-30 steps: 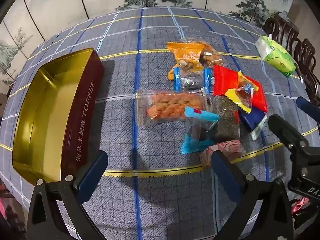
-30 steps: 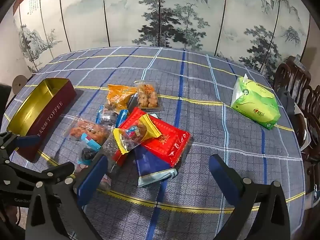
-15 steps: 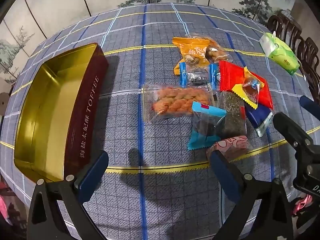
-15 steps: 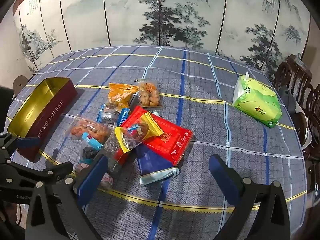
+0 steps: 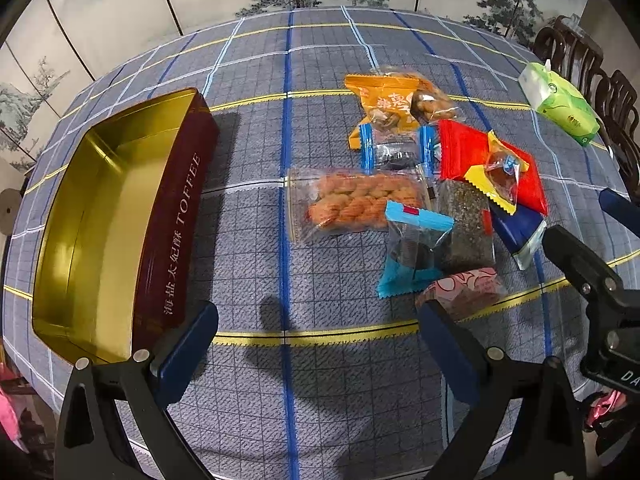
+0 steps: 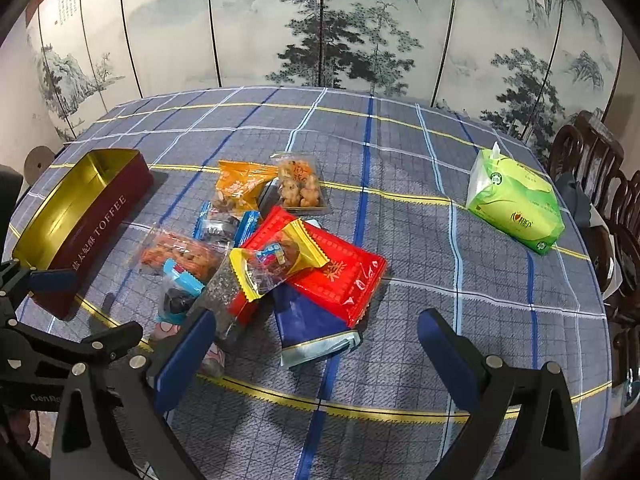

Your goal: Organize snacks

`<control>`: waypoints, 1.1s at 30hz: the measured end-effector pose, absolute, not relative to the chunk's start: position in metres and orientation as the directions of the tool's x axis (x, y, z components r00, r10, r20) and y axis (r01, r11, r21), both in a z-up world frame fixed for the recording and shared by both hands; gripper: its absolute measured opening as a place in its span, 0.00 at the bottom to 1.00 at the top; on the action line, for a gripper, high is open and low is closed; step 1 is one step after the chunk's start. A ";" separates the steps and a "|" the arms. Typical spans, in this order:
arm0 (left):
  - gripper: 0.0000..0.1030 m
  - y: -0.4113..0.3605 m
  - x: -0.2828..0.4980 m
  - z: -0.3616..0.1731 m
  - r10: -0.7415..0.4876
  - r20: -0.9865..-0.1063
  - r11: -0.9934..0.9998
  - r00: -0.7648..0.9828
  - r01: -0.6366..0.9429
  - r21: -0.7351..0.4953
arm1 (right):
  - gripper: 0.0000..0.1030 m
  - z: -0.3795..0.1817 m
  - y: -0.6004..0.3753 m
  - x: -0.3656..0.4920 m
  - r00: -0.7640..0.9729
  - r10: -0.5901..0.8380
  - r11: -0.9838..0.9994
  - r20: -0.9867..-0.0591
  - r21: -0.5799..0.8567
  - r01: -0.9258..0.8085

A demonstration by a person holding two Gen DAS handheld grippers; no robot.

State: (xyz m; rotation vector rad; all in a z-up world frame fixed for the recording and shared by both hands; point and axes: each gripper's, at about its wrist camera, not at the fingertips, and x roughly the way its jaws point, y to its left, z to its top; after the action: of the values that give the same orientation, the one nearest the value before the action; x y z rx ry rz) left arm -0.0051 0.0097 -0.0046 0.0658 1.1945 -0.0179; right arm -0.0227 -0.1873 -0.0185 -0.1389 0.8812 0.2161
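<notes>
Since a second ago, both views sit slightly higher above the snack pile (image 5: 424,200). My left gripper (image 5: 316,332) and right gripper (image 6: 316,336) hang spread wide, empty; toffee tin (image 5: 100,220) lies alongside.

Ten snack packets (image 5: 356,200), one tin (image 5: 96,216), one tissue pack (image 6: 516,204).

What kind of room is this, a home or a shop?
Probably a home dining room: a round table under a plaid tablecloth, carved wooden chairs beside it, and a painted landscape folding screen behind.
</notes>
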 end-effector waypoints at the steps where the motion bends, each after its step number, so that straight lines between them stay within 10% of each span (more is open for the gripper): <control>1: 0.96 0.010 -0.005 -0.005 0.020 -0.929 0.998 0.368 0.047 0.040 | 1.00 -0.018 -0.187 -0.023 0.617 0.132 0.969 -0.776 -0.029 -0.244; 33: 0.94 0.015 -0.011 0.001 0.016 -0.918 0.999 0.396 0.036 0.033 | 1.00 -0.013 -0.189 -0.031 0.625 0.151 0.970 -0.766 -0.006 -0.242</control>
State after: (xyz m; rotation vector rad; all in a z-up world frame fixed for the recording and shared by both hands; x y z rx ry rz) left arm -0.0114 0.0151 0.0011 0.0499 1.1639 -0.0130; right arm -0.0314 -0.1891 -0.0130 -0.1123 0.8676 0.2257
